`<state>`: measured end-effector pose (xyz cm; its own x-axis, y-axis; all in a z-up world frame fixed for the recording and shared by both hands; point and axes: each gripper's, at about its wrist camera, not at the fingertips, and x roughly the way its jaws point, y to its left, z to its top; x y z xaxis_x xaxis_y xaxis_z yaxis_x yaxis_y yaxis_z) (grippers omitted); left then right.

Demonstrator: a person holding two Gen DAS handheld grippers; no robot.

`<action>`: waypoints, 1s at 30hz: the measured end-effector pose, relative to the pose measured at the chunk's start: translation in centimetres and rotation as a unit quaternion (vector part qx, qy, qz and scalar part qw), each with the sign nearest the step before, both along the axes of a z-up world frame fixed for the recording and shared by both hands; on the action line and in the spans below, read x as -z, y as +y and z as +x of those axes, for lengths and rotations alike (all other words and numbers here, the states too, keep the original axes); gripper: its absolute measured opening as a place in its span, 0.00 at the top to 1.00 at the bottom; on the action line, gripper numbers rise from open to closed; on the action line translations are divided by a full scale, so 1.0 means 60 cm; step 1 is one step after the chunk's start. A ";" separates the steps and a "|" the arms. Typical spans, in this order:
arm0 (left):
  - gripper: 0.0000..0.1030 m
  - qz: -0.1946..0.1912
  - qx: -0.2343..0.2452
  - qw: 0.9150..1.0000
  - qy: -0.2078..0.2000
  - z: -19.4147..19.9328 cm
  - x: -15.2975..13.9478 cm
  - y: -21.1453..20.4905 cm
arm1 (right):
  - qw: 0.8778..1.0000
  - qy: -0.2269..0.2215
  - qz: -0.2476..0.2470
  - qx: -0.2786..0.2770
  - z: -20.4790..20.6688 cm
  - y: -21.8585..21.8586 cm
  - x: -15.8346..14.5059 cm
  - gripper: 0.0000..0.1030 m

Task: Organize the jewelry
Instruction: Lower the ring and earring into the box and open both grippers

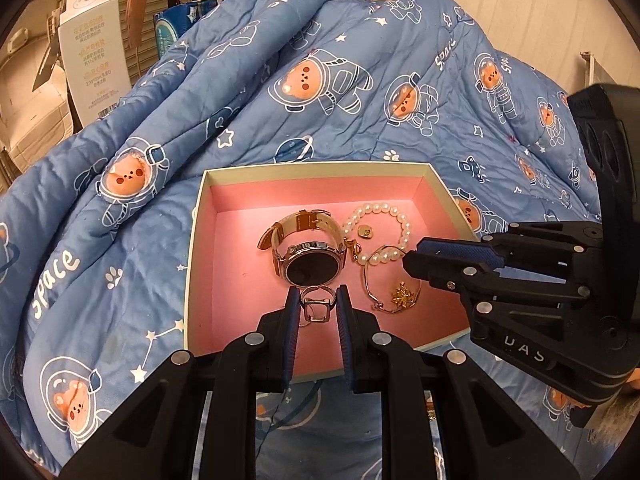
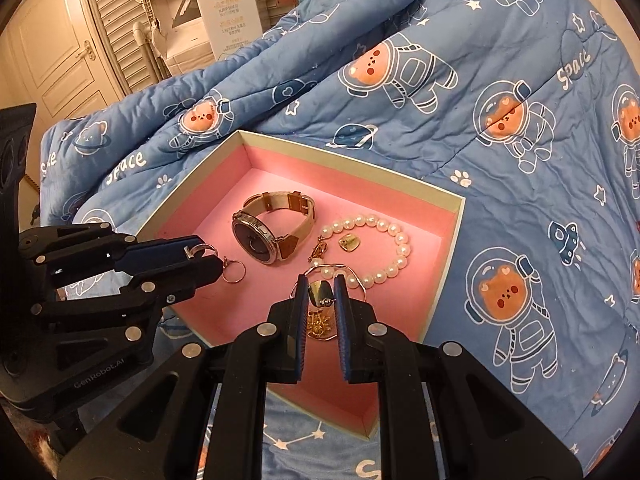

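A pink-lined box (image 1: pixel 208 240) (image 2: pixel 448 240) lies on a blue quilt. In it are a watch (image 1: pixel 310 256) (image 2: pixel 264 228), a pearl bracelet (image 1: pixel 394 222) (image 2: pixel 384 240), a small gold charm (image 1: pixel 365 232) (image 2: pixel 349 243) and a gold bangle with a pendant (image 1: pixel 394 292). My left gripper (image 1: pixel 318 300) (image 2: pixel 212 256) is shut on a silver ring (image 1: pixel 317 306) (image 2: pixel 199 249) just above the box floor. A second ring (image 2: pixel 234 271) lies under it. My right gripper (image 2: pixel 322 292) (image 1: pixel 408 262) is shut on a gold earring (image 2: pixel 320 292) over the bangle (image 2: pixel 320 326).
The blue astronaut-bear quilt (image 1: pixel 320 80) (image 2: pixel 500 100) rises behind and around the box. A tall white carton (image 1: pixel 94 44) (image 2: pixel 226 4) and louvred doors (image 2: pixel 116 20) stand beyond the bed at the left.
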<state>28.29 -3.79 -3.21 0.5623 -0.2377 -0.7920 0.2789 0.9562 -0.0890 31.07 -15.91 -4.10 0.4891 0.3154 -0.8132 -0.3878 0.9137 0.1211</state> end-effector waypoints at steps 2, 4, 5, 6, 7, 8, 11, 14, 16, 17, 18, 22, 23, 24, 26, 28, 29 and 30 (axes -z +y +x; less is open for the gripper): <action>0.83 0.006 0.002 1.000 0.004 0.004 0.004 -0.003 | 1.000 0.000 -0.008 -0.003 0.006 0.003 0.002 0.87; 0.83 0.004 0.003 1.000 0.010 0.008 0.007 -0.004 | 1.000 0.002 -0.016 -0.008 0.011 0.006 0.005 0.87; 0.83 0.003 0.003 1.000 0.013 0.009 0.008 -0.004 | 1.000 0.002 -0.019 -0.010 0.013 0.008 0.006 0.87; 0.83 0.002 0.003 1.000 0.015 0.010 0.009 -0.004 | 1.000 0.003 -0.022 -0.012 0.015 0.009 0.007 0.87; 0.83 0.002 0.002 1.000 0.017 0.011 0.010 -0.004 | 1.000 0.004 -0.024 -0.014 0.017 0.011 0.009 0.87; 0.83 0.003 0.003 1.000 0.019 0.012 0.011 -0.004 | 1.000 0.005 -0.027 -0.016 0.018 0.012 0.011 0.87; 0.83 0.008 0.007 1.000 0.023 0.015 0.015 -0.006 | 0.999 0.010 -0.033 -0.018 0.021 0.015 0.017 0.87; 0.83 0.014 0.009 0.999 0.030 0.018 0.019 -0.009 | 0.999 0.013 -0.038 -0.022 0.023 0.018 0.023 0.87; 0.83 0.015 0.008 0.999 0.032 0.021 0.023 -0.009 | 0.999 0.015 -0.042 -0.025 0.024 0.021 0.026 0.87; 0.83 0.014 0.007 0.999 0.034 0.022 0.024 -0.008 | 0.998 0.017 -0.045 -0.027 0.025 0.023 0.028 0.87; 0.83 0.012 0.007 0.999 0.036 0.024 0.025 -0.008 | 0.998 0.018 -0.049 -0.028 0.026 0.024 0.030 0.87; 0.83 0.016 0.006 0.999 0.039 0.027 0.029 -0.009 | 0.998 0.016 -0.060 -0.033 0.027 0.029 0.033 0.87; 0.83 0.016 0.006 0.999 0.039 0.028 0.030 -0.008 | 0.998 0.016 -0.060 -0.033 0.028 0.029 0.033 0.87; 0.83 0.016 0.005 0.999 0.039 0.029 0.030 -0.008 | 0.997 0.016 -0.061 -0.033 0.028 0.029 0.033 0.87; 0.83 0.016 0.003 0.999 0.038 0.030 0.029 -0.008 | 0.997 0.015 -0.065 -0.035 0.028 0.029 0.033 0.87; 0.83 0.017 0.002 0.999 0.036 0.031 0.027 -0.008 | 0.997 0.012 -0.069 -0.038 0.029 0.031 0.033 0.87; 0.83 0.017 0.002 0.999 0.036 0.032 0.026 -0.008 | 0.997 0.011 -0.070 -0.039 0.029 0.031 0.033 0.87; 0.82 0.018 0.002 0.999 0.034 0.031 0.025 -0.008 | 0.997 0.011 -0.072 -0.039 0.029 0.031 0.033 0.87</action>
<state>30.17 -4.27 -4.73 0.5054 -0.2110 -0.8367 0.2765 0.9581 -0.0746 32.81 -14.02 -6.10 0.4503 0.2307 -0.8626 -0.4564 0.8898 -0.0003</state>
